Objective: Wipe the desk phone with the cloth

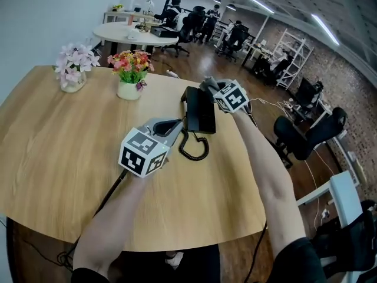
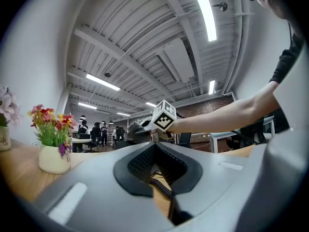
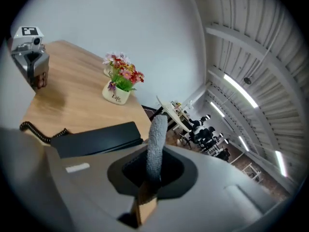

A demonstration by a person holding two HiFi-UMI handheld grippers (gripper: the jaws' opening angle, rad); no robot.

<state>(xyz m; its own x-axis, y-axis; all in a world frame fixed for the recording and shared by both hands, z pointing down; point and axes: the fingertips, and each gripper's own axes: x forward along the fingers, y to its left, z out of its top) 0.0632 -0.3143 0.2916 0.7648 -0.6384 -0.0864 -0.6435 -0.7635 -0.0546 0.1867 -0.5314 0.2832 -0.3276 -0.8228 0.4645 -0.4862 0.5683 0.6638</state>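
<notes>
The black desk phone [image 1: 200, 108] lies on the round wooden table [image 1: 59, 158], its coiled cord [image 1: 194, 150] looping toward me. My right gripper [image 1: 208, 87] is at the phone's far top edge, shut on a grey cloth [image 1: 205, 83]. In the right gripper view the cloth [image 3: 157, 137] stands up from the gripper [image 3: 153, 164], with the phone [image 3: 96, 138] just beyond it. My left gripper [image 1: 175, 124] sits by the phone's left side. Its jaws [image 2: 155, 149] look shut with nothing between them, and the cord [image 2: 162, 188] shows below.
A white pot of colourful flowers [image 1: 131, 69] and a vase of pink flowers [image 1: 73, 67] stand at the table's far side. Bare wood lies to the left. Beyond the table are office chairs [image 1: 306, 137], another round table [image 1: 126, 34] and seated people.
</notes>
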